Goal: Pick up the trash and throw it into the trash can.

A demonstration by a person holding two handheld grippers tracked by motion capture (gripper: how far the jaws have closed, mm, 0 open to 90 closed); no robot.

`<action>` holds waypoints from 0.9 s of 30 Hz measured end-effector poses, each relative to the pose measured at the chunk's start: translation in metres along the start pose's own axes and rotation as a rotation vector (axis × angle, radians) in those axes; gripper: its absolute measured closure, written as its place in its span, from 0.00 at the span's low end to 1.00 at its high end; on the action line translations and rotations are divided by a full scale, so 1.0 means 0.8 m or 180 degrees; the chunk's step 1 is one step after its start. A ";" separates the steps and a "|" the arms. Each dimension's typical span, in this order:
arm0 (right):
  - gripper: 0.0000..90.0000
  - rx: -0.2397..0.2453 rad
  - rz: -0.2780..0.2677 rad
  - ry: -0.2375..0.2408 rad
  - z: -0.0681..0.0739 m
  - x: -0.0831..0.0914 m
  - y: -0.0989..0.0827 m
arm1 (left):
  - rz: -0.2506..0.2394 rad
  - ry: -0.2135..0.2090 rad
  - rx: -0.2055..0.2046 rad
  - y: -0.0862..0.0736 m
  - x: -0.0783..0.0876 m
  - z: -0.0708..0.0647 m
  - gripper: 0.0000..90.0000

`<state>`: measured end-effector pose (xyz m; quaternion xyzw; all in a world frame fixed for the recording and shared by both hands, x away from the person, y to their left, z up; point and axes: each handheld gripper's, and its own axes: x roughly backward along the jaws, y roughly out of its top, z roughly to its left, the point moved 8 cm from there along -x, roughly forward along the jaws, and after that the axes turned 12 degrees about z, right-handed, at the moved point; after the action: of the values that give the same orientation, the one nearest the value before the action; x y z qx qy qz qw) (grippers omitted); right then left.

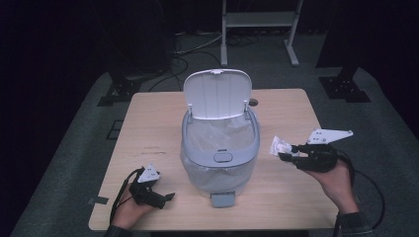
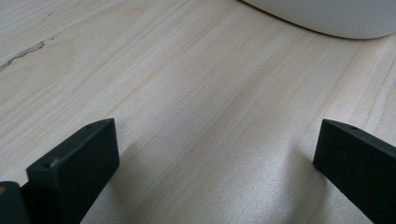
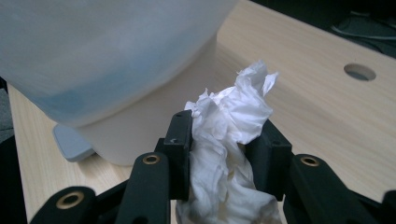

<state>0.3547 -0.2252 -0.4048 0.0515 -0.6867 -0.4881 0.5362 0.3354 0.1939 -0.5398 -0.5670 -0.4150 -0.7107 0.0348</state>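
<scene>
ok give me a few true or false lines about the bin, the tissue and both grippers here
1. The bin's lid stands open. True.
2. The right gripper is clamped on a crumpled white tissue. True.
3. The tissue already lies inside the bin. False: it is held beside the bin, outside it.
4. The left gripper grips a tissue. False: its jaws stand apart with bare table between them.
5. The bin is lined with a clear plastic bag. True.

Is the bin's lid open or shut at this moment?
Open. The white lid stands raised at the back of the bin, and the clear liner inside shows through the uncovered top.
</scene>
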 end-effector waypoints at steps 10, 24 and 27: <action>0.70 0.0085 -0.0173 0.0091 0.014 0.019 0.026 | 0.0001 0.0000 0.0000 0.000 0.000 0.000 0.00; 0.70 0.0202 -0.0263 0.0175 0.022 0.036 0.051 | 0.0002 -0.0001 0.0000 0.000 0.000 0.000 0.00; 0.70 0.0232 -0.0283 0.0202 0.025 0.039 0.058 | -0.0004 0.0000 0.0001 0.000 0.000 0.000 0.00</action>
<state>0.3468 -0.2071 -0.3487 0.1170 -0.6837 -0.4842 0.5333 0.3355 0.1938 -0.5399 -0.5667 -0.4155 -0.7107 0.0345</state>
